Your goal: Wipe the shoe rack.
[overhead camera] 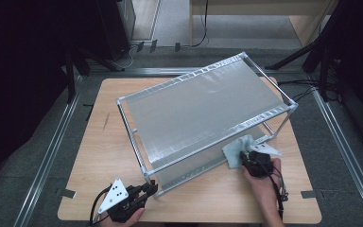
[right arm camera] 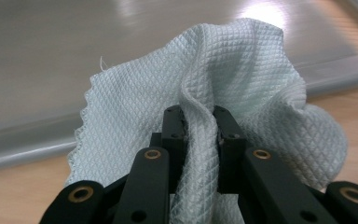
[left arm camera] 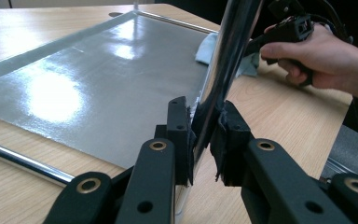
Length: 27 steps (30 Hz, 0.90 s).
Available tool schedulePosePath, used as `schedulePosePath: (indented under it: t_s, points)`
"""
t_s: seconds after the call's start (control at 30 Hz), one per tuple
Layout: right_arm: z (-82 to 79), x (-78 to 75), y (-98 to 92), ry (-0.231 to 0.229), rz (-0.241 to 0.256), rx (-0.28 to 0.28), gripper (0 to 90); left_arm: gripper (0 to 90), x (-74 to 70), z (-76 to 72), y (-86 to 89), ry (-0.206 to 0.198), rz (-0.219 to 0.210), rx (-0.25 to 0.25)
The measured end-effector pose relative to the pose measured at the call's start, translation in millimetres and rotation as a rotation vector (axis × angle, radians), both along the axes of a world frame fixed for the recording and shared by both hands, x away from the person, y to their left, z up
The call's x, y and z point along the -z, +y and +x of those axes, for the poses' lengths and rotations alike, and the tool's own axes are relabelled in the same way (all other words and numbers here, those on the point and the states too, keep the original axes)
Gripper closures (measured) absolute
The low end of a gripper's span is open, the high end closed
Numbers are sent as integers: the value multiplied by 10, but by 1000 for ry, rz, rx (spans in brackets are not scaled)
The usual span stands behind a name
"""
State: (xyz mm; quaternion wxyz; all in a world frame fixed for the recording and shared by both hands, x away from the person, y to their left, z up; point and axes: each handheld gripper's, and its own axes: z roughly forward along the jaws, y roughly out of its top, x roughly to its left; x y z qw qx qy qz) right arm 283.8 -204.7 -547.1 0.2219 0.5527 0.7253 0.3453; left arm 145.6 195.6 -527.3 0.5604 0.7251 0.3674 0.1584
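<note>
Left gripper (left arm camera: 200, 140) clamped on near corner post (left arm camera: 226, 60) of metal rack (overhead camera: 203, 101). Right gripper (right arm camera: 199, 126) pinching pale waffle-weave cloth (right arm camera: 223, 88), bunched against edge of rack's lower shelf (left arm camera: 88, 79), at end far from held post. Risks judged: cloth pulled from narrow pinch under wiping drag; smooth post sliding between pads, letting rack skid on wooden table (overhead camera: 108, 156); loose cloth folds snagging on frame.

the shelf's upright post (left arm camera: 223, 60) runs off the top edge, its upper end unseen.
</note>
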Motion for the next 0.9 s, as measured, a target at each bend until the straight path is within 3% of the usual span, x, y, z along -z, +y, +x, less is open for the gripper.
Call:
schedulePosePath:
  t_s: [0.3,0.43,0.6,0.73,0.9]
  points:
    - [-277,25,766,4,-13,-238,778,782,4,-20,-119,-1,2,21]
    - [-470,24,1114,28,9,-383,778,782,7,-23,-173,1,1,28]
    - [-641,35,1390,53,45,-550,781,783,7,-22,-176,1,6,35]
    - [-615,32,1373,57,44,-582,790,783,8,-24,-173,1,8,36]
    - [-374,15,1147,46,28,-516,793,783,13,-21,-170,3,4,38]
